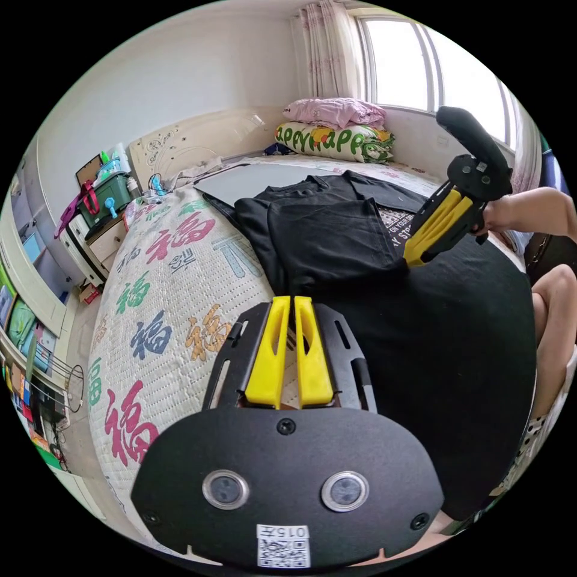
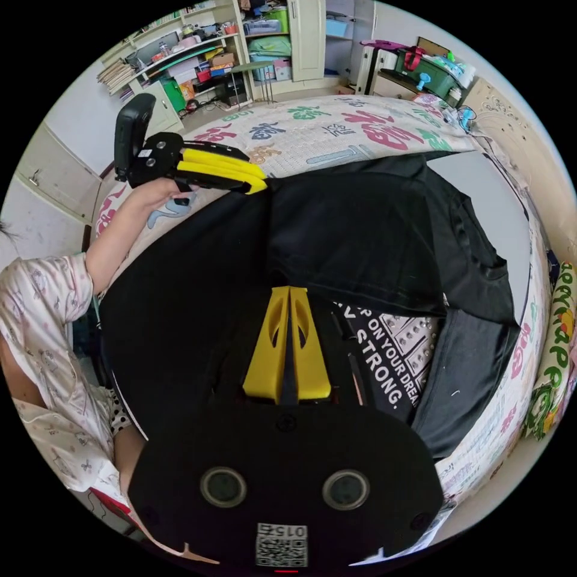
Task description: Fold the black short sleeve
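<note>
While the black short-sleeve shirt (image 1: 336, 240) lies partly folded across the bed (image 1: 156, 282), both grippers pinch its near fold edge at opposite ends. In the left gripper view, the left gripper (image 1: 292, 300) has its yellow jaws pressed together on the dark cloth at the fold's corner, with the patterned bedspread open just beside it. The right gripper (image 1: 415, 259) comes in from the side, jaws closed on the other end of the same edge, a hand (image 1: 496, 216) holding its grip. In the right gripper view, the right gripper (image 2: 290, 291) bites black fabric next to the shirt's printed white lettering (image 2: 384, 354), and the left gripper (image 2: 259, 183) grips the far corner. Beyond the shirt's collar end sits a grey board (image 1: 258, 180), and then stacked pillows (image 1: 336, 129) under the window. Bedspread stays bare toward the cabinets (image 2: 210, 54).
</note>
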### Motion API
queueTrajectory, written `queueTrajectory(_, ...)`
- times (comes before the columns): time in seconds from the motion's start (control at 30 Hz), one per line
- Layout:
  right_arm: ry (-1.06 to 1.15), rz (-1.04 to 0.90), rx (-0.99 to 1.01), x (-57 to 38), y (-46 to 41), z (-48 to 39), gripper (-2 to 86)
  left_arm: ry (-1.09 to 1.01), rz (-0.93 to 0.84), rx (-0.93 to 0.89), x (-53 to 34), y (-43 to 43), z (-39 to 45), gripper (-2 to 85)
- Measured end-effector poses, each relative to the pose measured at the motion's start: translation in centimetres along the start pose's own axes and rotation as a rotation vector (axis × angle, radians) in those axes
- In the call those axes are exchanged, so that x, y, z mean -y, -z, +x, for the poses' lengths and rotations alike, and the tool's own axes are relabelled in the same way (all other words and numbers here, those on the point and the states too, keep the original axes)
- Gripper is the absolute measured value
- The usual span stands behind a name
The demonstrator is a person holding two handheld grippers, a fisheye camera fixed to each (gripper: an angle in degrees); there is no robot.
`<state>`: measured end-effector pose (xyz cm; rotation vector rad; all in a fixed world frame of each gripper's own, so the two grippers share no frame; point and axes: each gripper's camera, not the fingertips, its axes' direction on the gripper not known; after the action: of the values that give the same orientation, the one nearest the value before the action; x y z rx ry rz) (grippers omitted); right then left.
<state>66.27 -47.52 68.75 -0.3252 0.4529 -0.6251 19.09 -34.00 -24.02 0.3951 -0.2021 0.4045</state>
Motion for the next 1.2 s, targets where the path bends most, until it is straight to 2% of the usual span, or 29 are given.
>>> queueTrajectory(0.13,-0.025,0.015,0.077,1.9,4.9,-0.6,0.9,0.005,-0.001,-0.016,-0.4,-0.4,-2.2,1.9)
queueTrajectory(0.27,-0.152,0.101,0.173,2.6,12.5,3.7,5.5,0.122,0.048,-0.071,-1.2,0.0,-6.7,5.9)
queueTrajectory(0.5,-0.487,0.224,0.032,-0.7,23.7,15.9,10.5,0.230,0.092,-0.216,-2.0,-0.2,-13.4,7.5)
queueTrajectory(0.6,-0.670,0.316,0.019,-2.6,27.0,21.2,11.5,0.305,0.199,-0.389,-3.3,0.1,-17.7,7.2)
queueTrajectory(0.63,-0.721,0.353,0.040,-2.9,28.0,23.0,11.7,0.405,0.288,-0.419,-4.3,0.5,-19.8,7.1)
queueTrajectory(0.67,-0.761,0.383,0.058,-2.6,28.8,24.5,11.8,0.486,0.384,-0.405,-4.9,1.3,-21.3,6.9)
queueTrajectory(0.73,-0.793,0.410,0.071,-1.2,29.8,26.1,12.1,0.503,0.452,-0.340,-3.8,2.4,-22.1,6.9)
queueTrajectory(0.87,-0.775,0.399,-0.007,5.9,31.5,27.0,13.7,0.505,0.351,-0.187,5.3,-0.8,-23.9,7.7)
queueTrajectory(1.07,-0.796,0.335,-0.015,15.1,32.3,25.2,17.2,0.623,0.108,-0.172,15.3,-12.1,-26.4,11.0)
queueTrajectory(1.2,-0.822,0.344,-0.027,18.1,33.1,23.4,17.2,0.637,0.028,-0.132,17.8,-16.5,-26.6,11.3)
